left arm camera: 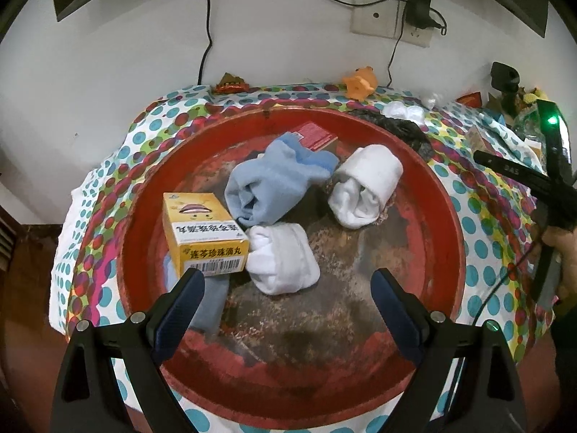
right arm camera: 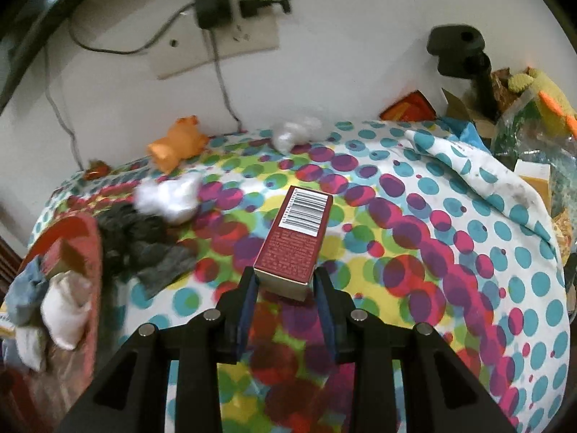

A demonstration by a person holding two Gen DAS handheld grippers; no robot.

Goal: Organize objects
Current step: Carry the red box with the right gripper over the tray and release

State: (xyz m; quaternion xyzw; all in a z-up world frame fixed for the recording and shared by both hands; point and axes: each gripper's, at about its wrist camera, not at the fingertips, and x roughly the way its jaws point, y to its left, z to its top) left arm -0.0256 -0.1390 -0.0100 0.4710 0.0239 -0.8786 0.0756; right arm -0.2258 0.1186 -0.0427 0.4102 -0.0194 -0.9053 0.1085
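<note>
The red round tray (left arm camera: 447, 216) is looking like painted metal, its rim glossy and its floor worn rough, with paint flaking into dull brown patches. The blue sock (left arm camera: 267, 184) and two rolled white socks (left arm camera: 285, 259) (left arm camera: 364, 191) are showing soft, fuzzy knit cloth. The yellow medicine box (left arm camera: 202, 238) is appearing as smooth printed cardboard with a slight sheen. The dark red box (right arm camera: 294, 238) is showing matt cardboard with a white paper barcode label. The polka-dot tablecloth (right arm camera: 450, 252) is lying as thin, smooth printed cloth. The orange toy pig (right arm camera: 176, 142) is looking like smooth rubbery plastic. The gripper fingers (right arm camera: 249, 306) are showing matt black plastic with blue pads.
</note>
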